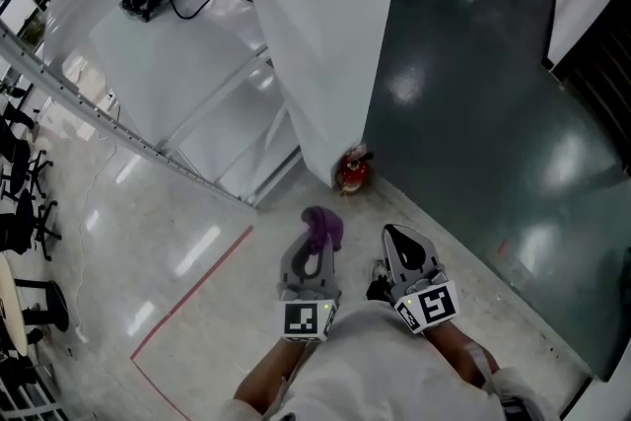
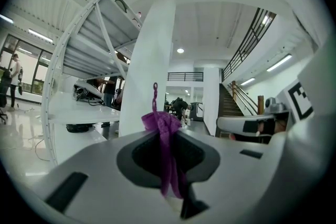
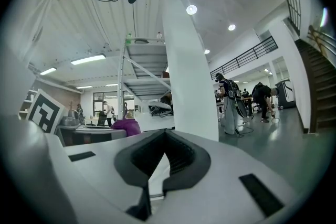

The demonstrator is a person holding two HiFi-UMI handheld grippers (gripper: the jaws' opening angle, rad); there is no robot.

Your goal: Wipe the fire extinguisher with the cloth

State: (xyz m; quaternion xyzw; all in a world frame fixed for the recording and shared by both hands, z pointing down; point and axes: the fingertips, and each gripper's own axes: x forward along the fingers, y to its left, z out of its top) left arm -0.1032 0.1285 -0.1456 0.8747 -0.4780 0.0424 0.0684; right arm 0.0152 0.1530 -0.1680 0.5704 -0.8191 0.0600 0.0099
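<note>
A small red fire extinguisher stands on the floor at the foot of a white pillar. My left gripper is held level, short of it, and is shut on a purple cloth. In the left gripper view the cloth hangs pinched between the jaws of the left gripper. My right gripper is alongside on the right, its tips together and nothing in them. In the right gripper view the right gripper is shut, and the cloth shows at its left. Neither gripper view shows the extinguisher.
A white steel platform with slanted braces stands left of the pillar. Red tape marks the pale floor at the left. Dark green floor lies to the right. Office chairs line the far left. People stand far off.
</note>
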